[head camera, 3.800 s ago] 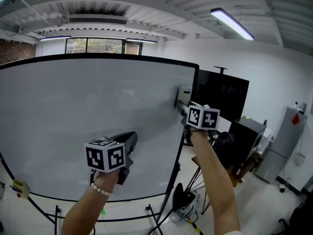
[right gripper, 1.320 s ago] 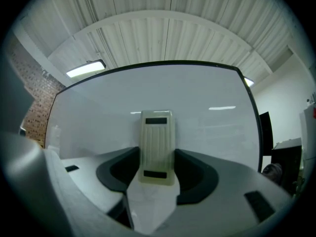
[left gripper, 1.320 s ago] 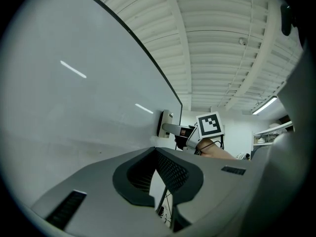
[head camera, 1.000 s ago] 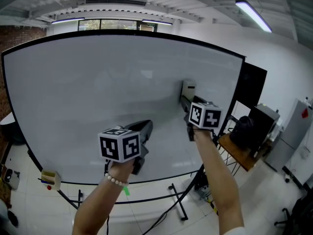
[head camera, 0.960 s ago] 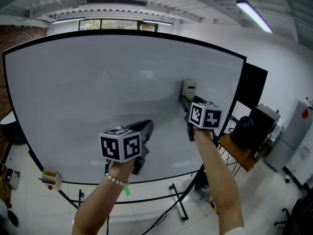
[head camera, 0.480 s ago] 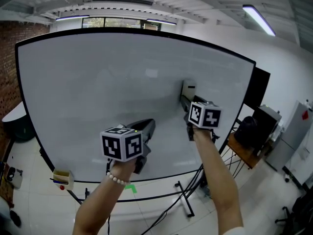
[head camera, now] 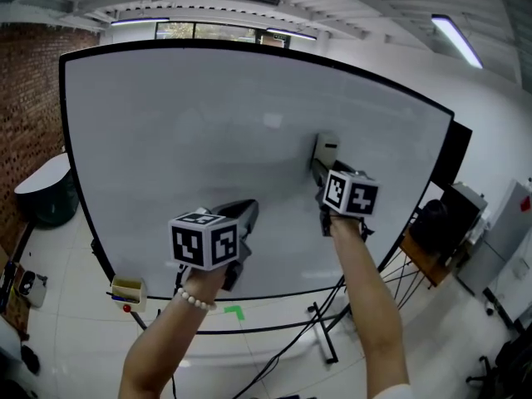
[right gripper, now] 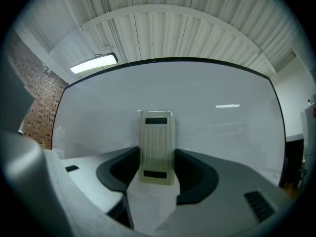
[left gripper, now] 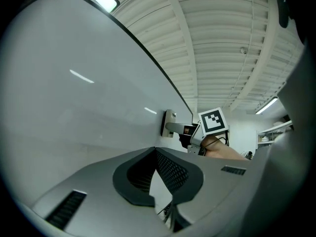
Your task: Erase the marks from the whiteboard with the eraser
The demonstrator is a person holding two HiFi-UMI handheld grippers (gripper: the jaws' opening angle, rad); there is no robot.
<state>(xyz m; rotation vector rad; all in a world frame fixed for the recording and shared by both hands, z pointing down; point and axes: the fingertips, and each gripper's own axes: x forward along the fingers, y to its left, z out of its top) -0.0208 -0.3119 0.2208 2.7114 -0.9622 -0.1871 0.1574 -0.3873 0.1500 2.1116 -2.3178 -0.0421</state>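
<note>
Eraser (right gripper: 157, 132) clamped in right gripper (right gripper: 157, 157) touches whiteboard (head camera: 183, 140) near brick wall (head camera: 29, 106); left gripper (left gripper: 155, 152) closed, empty.

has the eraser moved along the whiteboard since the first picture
Yes. The eraser, clamped in the right gripper, has gone left across the whiteboard: it now sits farther from the board's right edge than before.

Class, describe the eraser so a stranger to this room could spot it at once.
Start at the large whiteboard. Near its right side, the right gripper holds the eraser against it: a small cream ribbed block with two dark strips, alone on the white surface.
</note>
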